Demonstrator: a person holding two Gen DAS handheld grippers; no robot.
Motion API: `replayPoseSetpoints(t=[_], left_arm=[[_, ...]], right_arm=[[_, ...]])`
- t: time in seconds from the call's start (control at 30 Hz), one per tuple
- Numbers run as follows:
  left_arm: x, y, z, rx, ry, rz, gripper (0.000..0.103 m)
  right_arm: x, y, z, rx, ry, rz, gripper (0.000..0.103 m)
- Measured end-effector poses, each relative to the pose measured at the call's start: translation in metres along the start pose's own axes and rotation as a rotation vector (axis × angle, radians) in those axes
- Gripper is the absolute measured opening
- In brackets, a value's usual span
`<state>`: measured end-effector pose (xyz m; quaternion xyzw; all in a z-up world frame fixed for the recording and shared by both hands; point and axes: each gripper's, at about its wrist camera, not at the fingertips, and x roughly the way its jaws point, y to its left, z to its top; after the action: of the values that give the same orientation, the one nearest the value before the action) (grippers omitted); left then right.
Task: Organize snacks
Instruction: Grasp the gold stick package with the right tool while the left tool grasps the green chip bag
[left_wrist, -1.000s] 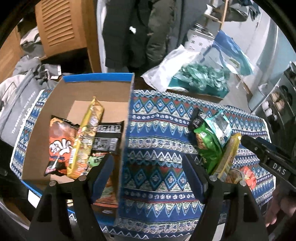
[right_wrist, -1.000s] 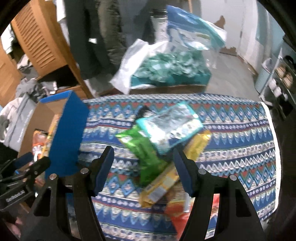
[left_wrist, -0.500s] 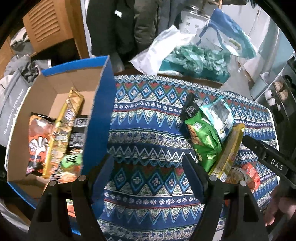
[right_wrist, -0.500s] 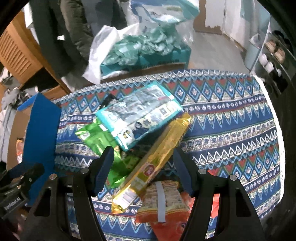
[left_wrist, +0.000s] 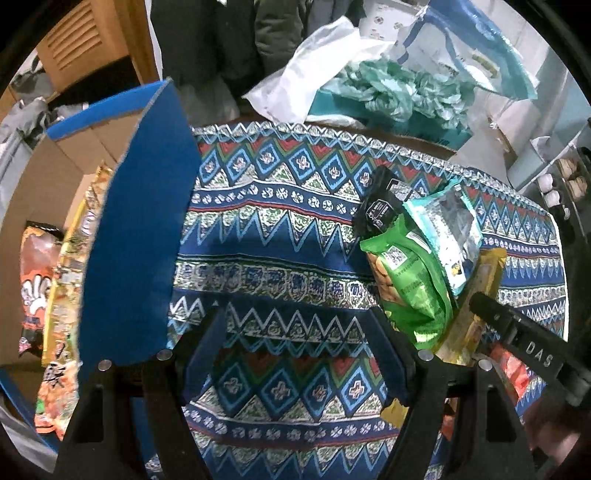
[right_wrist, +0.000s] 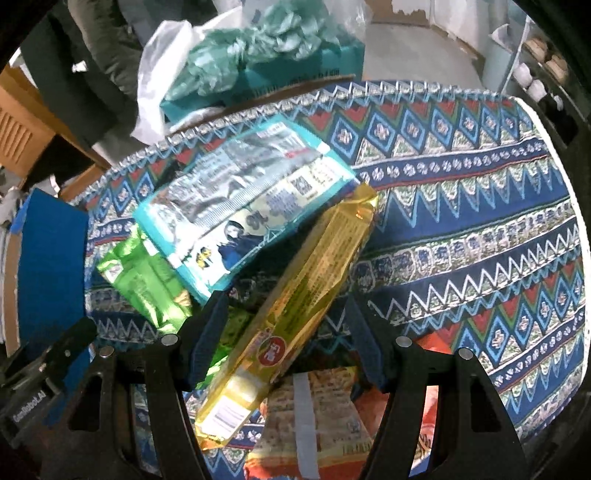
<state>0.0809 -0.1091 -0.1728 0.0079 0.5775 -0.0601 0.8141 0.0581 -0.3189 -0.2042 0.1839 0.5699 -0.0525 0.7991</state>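
Note:
My right gripper (right_wrist: 286, 310) is open, low over a heap of snacks on the patterned cloth (right_wrist: 461, 229). A long gold packet (right_wrist: 325, 251) runs between its fingers without the pads pressing it. A teal-and-silver packet (right_wrist: 243, 206) and a green packet (right_wrist: 144, 284) lie to the left, and an orange packet (right_wrist: 325, 424) lies underneath. My left gripper (left_wrist: 299, 325) is open over bare cloth, between the heap and a cardboard box (left_wrist: 55, 166) with a blue flap (left_wrist: 136, 229). In the box lie an orange packet (left_wrist: 37, 280) and a yellow one (left_wrist: 74, 266).
A black packet (left_wrist: 380, 206) sits at the far end of the heap. White and green plastic bags (left_wrist: 369, 85) crowd the table's far edge. Dark coats hang behind them. A shelf with small jars (left_wrist: 554, 192) stands at the right.
Both grippers have sunk toward the table. The left one moved right, off the box and over the cloth. The right one came down until the gold packet lay between its fingers.

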Motion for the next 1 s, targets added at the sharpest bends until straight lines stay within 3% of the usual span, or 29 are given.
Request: replayPoseSetpoints(t=[0.17,0.3,0.37,0.63,0.8,1.0], left_arm=[[0.014,-0.001,0.005,-0.019,0.038,-0.004,0.078],[0.018,0.000,0.007,-0.023,0.049,-0.007,0.078],[0.019,0.002,0.007,-0.026,0.053,-0.007,0.078],[0.015,0.013,0.003,-0.049,0.060,-0.022,0.078],[0.012,0.013,0.004,-0.067,0.061,-0.042,0.081],[0.009,-0.006,0.003,-0.014,0.046,-0.046,0.082]], right_arm=[[0.021,0.004,0.001,-0.026,0.058,-0.016,0.065],[0.032,0.013,0.001,-0.066,0.083,-0.057,0.048],[0.033,0.020,0.001,-0.090,0.081,-0.068,0.047],[0.036,0.057,-0.011,-0.197,0.104,0.006,0.041],[0.028,0.067,-0.017,-0.229,0.072,0.017,0.038],[0.010,0.046,-0.015,-0.178,0.028,0.039,0.030]])
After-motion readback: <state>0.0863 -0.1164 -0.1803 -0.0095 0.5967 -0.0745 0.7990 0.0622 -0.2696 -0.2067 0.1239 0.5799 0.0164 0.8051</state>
